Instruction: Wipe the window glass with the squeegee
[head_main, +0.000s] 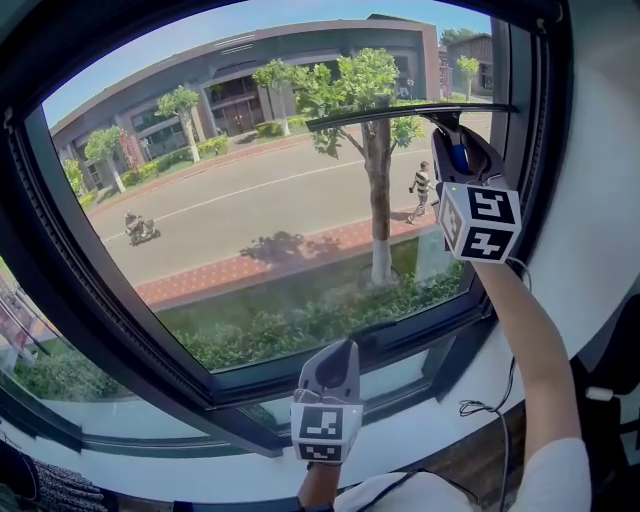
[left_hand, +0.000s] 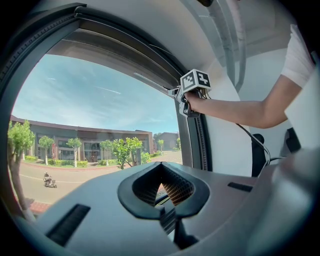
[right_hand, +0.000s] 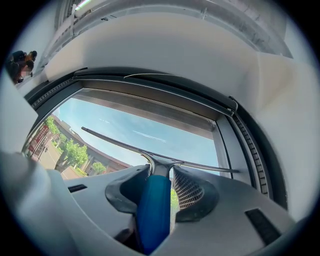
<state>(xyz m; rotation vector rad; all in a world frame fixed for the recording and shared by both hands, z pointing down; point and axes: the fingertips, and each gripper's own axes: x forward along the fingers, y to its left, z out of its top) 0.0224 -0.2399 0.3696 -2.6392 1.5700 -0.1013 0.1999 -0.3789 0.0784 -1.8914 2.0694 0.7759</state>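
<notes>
Head view showed your right gripper (head_main: 455, 135) raised at the upper right of the window glass (head_main: 250, 210), with its marker cube facing the camera. Its jaws were clamped on the blue handle (head_main: 458, 158) of the squeegee (head_main: 400, 113). The long dark blade ran almost level across the top right part of the pane, and its right end came near the dark window frame (head_main: 525, 150). Whether the rubber edge pressed on the glass could not be made out.

In the right gripper view, the handle stood upright between the two ribbed pads (right_hand: 190, 190). The metal neck rose above them to the middle of the blade, which stretched left and right below the upper frame.

Your left gripper (head_main: 338, 352) hung low at the middle, in front of the bottom frame and above the white sill (head_main: 200, 470), well apart from the squeegee. In the left gripper view its jaws were drawn together at the tips and gripped nothing. That view also caught your right hand (left_hand: 192, 102) on the other gripper, up at the top right corner of the pane.

Through the glass lay a road, a tree (head_main: 378, 200) on a brick path, a pedestrian (head_main: 421, 190), a scooter rider (head_main: 140, 228) and a long low building (head_main: 230, 70).
</notes>
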